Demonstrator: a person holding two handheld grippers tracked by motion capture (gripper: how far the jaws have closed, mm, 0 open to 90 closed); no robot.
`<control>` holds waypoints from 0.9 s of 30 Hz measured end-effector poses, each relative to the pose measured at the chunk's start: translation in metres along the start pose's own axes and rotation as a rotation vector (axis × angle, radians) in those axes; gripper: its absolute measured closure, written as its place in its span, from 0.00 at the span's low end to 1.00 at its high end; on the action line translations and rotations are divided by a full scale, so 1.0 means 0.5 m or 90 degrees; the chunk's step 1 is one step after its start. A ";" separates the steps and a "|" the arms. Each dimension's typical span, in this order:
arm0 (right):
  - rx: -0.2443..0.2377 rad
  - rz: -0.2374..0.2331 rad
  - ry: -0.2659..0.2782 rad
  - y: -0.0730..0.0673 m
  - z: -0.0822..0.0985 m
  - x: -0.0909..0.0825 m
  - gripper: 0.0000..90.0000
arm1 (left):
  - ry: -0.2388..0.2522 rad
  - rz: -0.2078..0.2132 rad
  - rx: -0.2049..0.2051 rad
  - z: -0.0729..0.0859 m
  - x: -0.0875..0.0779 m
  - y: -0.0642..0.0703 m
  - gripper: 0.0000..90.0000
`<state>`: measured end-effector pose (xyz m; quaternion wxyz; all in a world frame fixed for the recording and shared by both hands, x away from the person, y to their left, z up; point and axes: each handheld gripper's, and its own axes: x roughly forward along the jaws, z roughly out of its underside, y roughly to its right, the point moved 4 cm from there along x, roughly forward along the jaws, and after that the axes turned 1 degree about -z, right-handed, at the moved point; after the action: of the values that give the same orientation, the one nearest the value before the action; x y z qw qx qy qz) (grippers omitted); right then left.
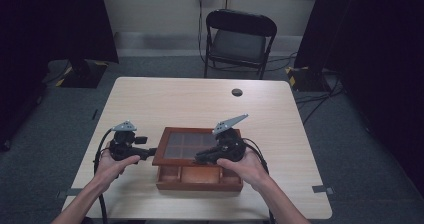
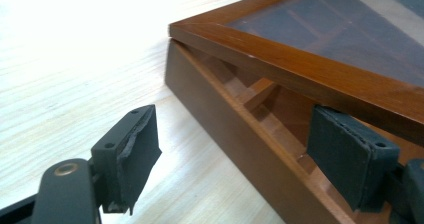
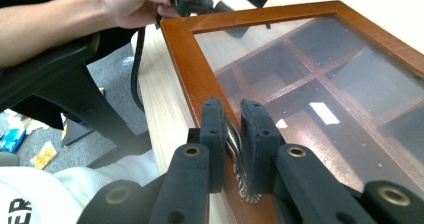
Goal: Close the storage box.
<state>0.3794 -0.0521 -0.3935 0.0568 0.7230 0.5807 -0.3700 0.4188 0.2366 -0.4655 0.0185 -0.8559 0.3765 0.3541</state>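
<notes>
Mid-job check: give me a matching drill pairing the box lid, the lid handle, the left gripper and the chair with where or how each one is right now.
Things:
1. lid
2. metal handle
3. left gripper
4. chair

States:
A. jaws open, straddling the side wall of the wooden box
B. pinched between the jaws of the right gripper
C. beyond the table's far edge
D. glass-paned, raised part way off the box

Pairs: 1-D, 2-B, 3-A, 4-C
</notes>
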 end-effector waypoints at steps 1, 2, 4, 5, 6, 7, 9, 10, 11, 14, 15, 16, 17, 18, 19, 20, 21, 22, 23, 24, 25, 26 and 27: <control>-0.002 -0.001 -0.003 0.000 0.001 0.001 0.91 | -0.001 -0.003 -0.002 0.001 0.000 -0.002 0.23; 0.000 -0.002 -0.003 0.000 0.003 0.004 0.91 | -0.002 -0.005 -0.001 0.001 -0.001 -0.003 0.23; -0.005 0.000 -0.010 -0.002 0.008 0.008 0.91 | -0.002 -0.009 -0.002 0.000 -0.003 -0.006 0.23; -0.006 0.001 -0.015 -0.003 0.010 0.010 0.91 | 0.003 -0.009 -0.006 0.000 -0.004 -0.006 0.23; -0.008 0.002 -0.019 -0.003 0.013 0.013 0.91 | 0.004 -0.012 -0.004 0.000 -0.005 -0.008 0.23; -0.008 0.002 -0.022 -0.004 0.015 0.015 0.91 | 0.005 -0.011 -0.005 0.000 -0.005 -0.009 0.23; -0.007 0.002 -0.026 -0.004 0.019 0.018 0.91 | 0.005 -0.010 -0.006 0.000 -0.005 -0.009 0.23; -0.010 0.003 -0.028 -0.004 0.020 0.019 0.91 | 0.004 -0.011 -0.005 0.000 -0.005 -0.009 0.23; -0.011 0.002 -0.030 -0.004 0.022 0.020 0.91 | 0.004 -0.011 -0.005 0.000 -0.005 -0.009 0.23; -0.017 0.004 -0.038 -0.005 0.030 0.026 0.91 | 0.002 -0.010 -0.007 0.000 -0.004 -0.008 0.23; -0.015 0.002 -0.041 -0.004 0.035 0.030 0.91 | 0.002 -0.010 -0.006 0.001 -0.004 -0.007 0.23; -0.012 -0.001 -0.046 -0.003 0.041 0.034 0.91 | 0.003 -0.011 -0.006 0.001 -0.004 -0.007 0.23; -0.015 -0.001 -0.052 -0.002 0.045 0.038 0.91 | 0.002 -0.010 -0.007 0.001 -0.003 -0.008 0.23; -0.018 -0.001 -0.064 -0.002 0.050 0.044 0.91 | 0.001 -0.010 -0.009 0.001 -0.003 -0.008 0.23; -0.017 0.000 -0.068 -0.003 0.052 0.047 0.91 | 0.001 -0.010 -0.009 0.001 -0.003 -0.007 0.23; -0.020 0.004 -0.069 -0.003 0.053 0.048 0.91 | 0.001 -0.010 -0.009 0.000 -0.003 -0.007 0.23; -0.017 0.005 -0.070 -0.003 0.054 0.048 0.91 | 0.001 -0.010 -0.008 0.000 -0.004 -0.007 0.23; -0.016 0.002 -0.068 -0.002 0.056 0.049 0.91 | 0.001 -0.013 -0.008 0.000 -0.003 -0.007 0.23; -0.016 0.002 -0.070 -0.002 0.058 0.051 0.91 | -0.002 -0.019 -0.007 0.001 -0.003 -0.008 0.23; -0.017 0.002 -0.071 -0.001 0.061 0.053 0.91 | -0.002 -0.019 -0.008 0.001 -0.003 -0.008 0.23; -0.016 0.003 -0.076 -0.001 0.064 0.056 0.91 | -0.002 -0.019 -0.009 0.001 -0.003 -0.009 0.23; -0.015 0.002 -0.080 0.000 0.067 0.060 0.91 | -0.002 -0.019 -0.009 0.001 -0.004 -0.009 0.23; -0.015 0.001 -0.086 0.002 0.070 0.063 0.91 | -0.002 -0.019 -0.009 0.002 -0.004 -0.009 0.23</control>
<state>0.3654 -0.0450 -0.4378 0.1049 0.6959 0.5793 -0.4112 0.4203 0.2411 -0.4660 0.0181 -0.8608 0.3611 0.3581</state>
